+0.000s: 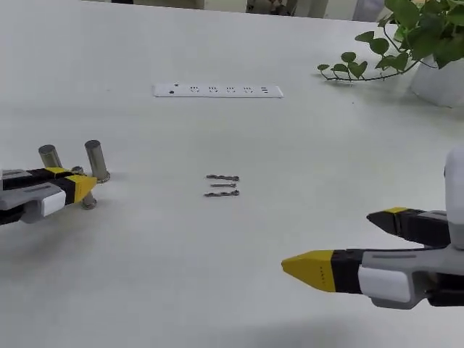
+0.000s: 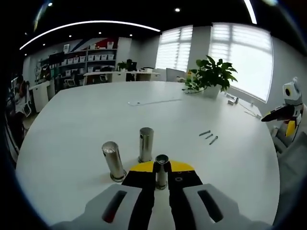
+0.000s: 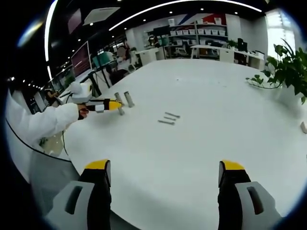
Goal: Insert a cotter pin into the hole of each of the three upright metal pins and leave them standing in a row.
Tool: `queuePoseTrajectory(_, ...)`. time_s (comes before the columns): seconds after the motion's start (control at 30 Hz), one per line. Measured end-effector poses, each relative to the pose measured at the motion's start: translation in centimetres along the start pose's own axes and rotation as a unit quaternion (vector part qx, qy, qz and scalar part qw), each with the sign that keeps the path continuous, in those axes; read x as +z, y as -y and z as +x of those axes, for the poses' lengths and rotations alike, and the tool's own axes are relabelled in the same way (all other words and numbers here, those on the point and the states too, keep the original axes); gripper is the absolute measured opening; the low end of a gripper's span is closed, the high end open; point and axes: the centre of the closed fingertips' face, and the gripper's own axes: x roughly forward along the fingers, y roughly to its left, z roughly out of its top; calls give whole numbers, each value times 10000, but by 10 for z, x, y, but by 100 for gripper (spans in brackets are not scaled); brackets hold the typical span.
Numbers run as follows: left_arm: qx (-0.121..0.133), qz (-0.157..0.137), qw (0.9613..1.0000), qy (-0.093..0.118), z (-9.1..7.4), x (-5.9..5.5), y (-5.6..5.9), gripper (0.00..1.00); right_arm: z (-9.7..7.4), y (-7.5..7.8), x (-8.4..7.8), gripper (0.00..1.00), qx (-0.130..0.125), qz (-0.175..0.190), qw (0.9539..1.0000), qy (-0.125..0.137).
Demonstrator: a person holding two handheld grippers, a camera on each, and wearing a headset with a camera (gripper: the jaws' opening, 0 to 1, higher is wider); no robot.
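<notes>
Now: left gripper [image 2: 161, 167] pinching shiny upright metal pin [image 2: 161, 164]; right gripper [image 3: 165, 166] spread; cotter pins [image 1: 222, 185] flat.

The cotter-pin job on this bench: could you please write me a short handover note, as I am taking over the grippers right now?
Left gripper: shut on the nearest metal pin, which stands upright on the table.
Right gripper: open and empty, above the table, apart from the parts.
Second metal pin and third metal pin stand free just beyond the held one.
Three cotter pins lie side by side mid-table.
Done: no cotter pin inserted yet.
Left: all three insertions, then set the pins in a row.
</notes>
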Motion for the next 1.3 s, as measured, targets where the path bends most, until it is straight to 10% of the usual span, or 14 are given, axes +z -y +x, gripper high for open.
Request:
queuePoseTrajectory(0.47, -433, -26, 9983, 394, -7, 24, 48, 6, -8, -2, 12, 92, 1, 12, 9995, 321)
queuePoseTrajectory(1.3, -1196, 494, 9915, 99, -6, 0, 127, 6, -21, -12, 22, 91, 82, -116, 9979, 629)
